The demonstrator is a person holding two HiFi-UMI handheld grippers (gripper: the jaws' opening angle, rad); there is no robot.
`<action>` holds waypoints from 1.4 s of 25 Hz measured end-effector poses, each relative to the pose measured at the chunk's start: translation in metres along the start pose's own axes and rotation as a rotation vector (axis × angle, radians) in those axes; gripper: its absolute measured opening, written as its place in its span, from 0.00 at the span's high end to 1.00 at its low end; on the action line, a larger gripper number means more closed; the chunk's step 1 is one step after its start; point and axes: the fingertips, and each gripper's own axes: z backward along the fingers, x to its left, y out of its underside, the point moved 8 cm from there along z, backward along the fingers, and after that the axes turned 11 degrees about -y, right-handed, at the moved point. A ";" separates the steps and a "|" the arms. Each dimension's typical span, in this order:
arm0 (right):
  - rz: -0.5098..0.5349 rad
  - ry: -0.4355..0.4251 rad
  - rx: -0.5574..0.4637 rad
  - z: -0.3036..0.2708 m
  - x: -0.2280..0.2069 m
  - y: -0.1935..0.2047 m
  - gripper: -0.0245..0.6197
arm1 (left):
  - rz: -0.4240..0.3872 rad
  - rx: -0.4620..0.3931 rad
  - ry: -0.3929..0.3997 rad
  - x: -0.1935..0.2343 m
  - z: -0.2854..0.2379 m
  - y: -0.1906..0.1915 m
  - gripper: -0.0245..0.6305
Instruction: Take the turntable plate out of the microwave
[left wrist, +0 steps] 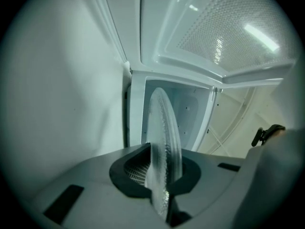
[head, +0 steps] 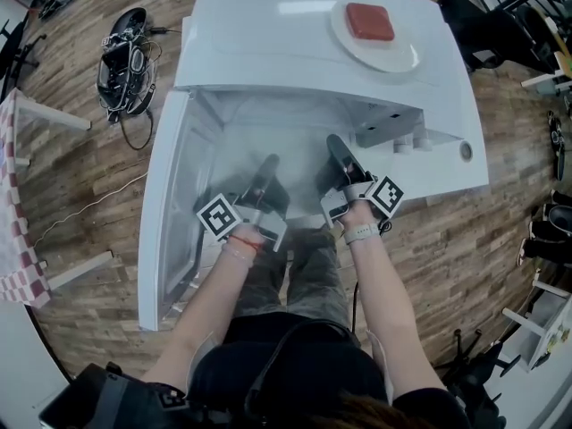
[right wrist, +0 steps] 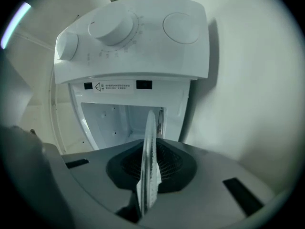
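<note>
The white microwave [head: 268, 52] stands with its door [head: 170, 222] swung open to the left. Both grippers reach into its cavity. The glass turntable plate [left wrist: 164, 137] shows edge-on in the left gripper view, and my left gripper [left wrist: 159, 178] is shut on its rim. In the right gripper view the same plate [right wrist: 150, 147] also stands edge-on, with my right gripper [right wrist: 147, 178] shut on it. From the head view the left gripper [head: 268, 164] and right gripper [head: 338, 146] sit side by side at the opening. The clear plate between them is barely visible there.
A white dish [head: 393, 56] holding a red block [head: 370, 21] rests on top of the microwave. The control panel with its knobs [right wrist: 112, 27] is above the right gripper. Cables and black gear [head: 125, 61] lie on the wood floor at left, near a checked cloth [head: 13, 239].
</note>
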 end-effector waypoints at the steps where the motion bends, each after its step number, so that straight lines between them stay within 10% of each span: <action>1: 0.002 -0.004 -0.005 0.002 0.002 0.000 0.90 | -0.006 0.006 0.000 -0.001 0.001 0.001 0.91; 35: 0.013 -0.059 0.227 0.123 0.068 0.008 0.90 | -0.043 0.018 0.041 -0.023 0.082 0.111 0.91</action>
